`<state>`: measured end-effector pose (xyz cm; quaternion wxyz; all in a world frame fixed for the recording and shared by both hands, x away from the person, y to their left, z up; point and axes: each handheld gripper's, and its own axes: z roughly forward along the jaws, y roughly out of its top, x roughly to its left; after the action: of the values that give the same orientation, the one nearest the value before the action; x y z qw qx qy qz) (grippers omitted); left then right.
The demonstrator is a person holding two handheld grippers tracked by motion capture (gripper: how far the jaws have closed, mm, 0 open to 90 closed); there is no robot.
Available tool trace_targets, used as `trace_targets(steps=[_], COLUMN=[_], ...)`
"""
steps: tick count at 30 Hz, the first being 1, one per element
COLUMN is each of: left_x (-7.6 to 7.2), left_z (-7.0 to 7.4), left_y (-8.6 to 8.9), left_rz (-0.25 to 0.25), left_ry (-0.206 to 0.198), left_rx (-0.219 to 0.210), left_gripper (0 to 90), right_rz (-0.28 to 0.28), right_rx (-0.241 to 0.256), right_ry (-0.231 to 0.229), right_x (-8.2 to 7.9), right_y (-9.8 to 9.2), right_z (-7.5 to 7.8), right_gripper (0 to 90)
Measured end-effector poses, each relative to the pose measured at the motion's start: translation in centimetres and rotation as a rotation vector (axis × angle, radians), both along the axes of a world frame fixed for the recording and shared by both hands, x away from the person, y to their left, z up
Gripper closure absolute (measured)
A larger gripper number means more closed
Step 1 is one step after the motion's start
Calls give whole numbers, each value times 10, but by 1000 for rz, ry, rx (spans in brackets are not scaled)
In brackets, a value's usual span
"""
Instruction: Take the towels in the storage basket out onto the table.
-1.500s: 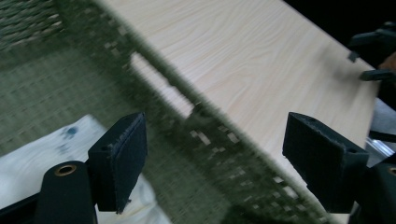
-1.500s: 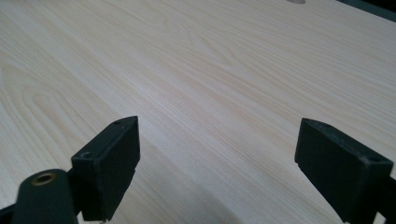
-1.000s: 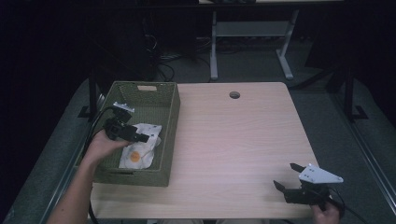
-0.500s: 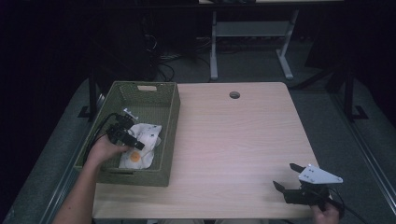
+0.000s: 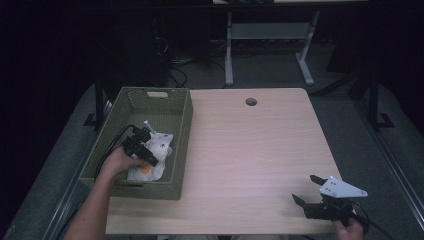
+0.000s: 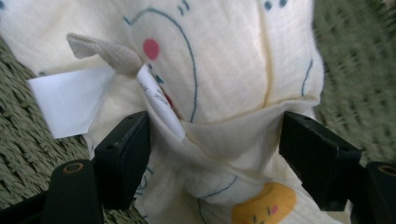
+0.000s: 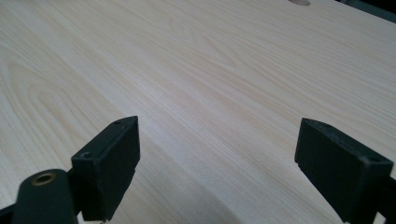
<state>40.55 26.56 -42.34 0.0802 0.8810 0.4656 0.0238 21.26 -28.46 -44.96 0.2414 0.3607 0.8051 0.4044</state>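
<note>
A cream cloth (image 5: 159, 144) printed with blue lines and an orange patch lies crumpled in the green woven basket (image 5: 183, 131) at the table's left. My left gripper (image 5: 148, 150) is down inside the basket, right at the cloth. In the left gripper view its jaws stand wide apart on either side of a fold of the cloth (image 6: 224, 70), so the left gripper (image 6: 215, 144) is open. A white label (image 6: 65, 102) sticks out of the cloth. My right gripper (image 5: 303, 188) hovers open over the table's front right corner, and in its own view the right gripper (image 7: 219, 158) has nothing between its jaws.
The light wooden table (image 5: 250, 150) has a round cable hole (image 5: 251, 101) near its far edge. The basket wall (image 6: 359, 70) rises close beside the cloth. Dark floor, cables and a desk frame (image 5: 270, 35) lie beyond the table.
My left gripper has dropped lower into the basket and closed in on the cloth. The right gripper has stayed put.
</note>
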Motion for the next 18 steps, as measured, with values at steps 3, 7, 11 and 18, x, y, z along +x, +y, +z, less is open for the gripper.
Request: trace_targets(steps=[3, 7, 11, 18], left_x=[0, -1, 0, 2], left_z=[-4, -6, -5, -2], left_y=[-4, -8, -10, -8], left_rz=[-16, -31, -15, -26], left_ry=[7, -17, -9, -1], left_rx=[34, 87, 98, 109], left_gripper=[260, 325, 366, 530], right_rz=[0, 1, 3, 6], right_rx=[-3, -3, -1, -1], right_ry=[-8, -8, -8, -10], right_x=[-1, -1, -1, -1], right_y=[1, 0, 0, 1], right_z=[1, 1, 1, 1], right_gripper=[137, 137, 137, 137])
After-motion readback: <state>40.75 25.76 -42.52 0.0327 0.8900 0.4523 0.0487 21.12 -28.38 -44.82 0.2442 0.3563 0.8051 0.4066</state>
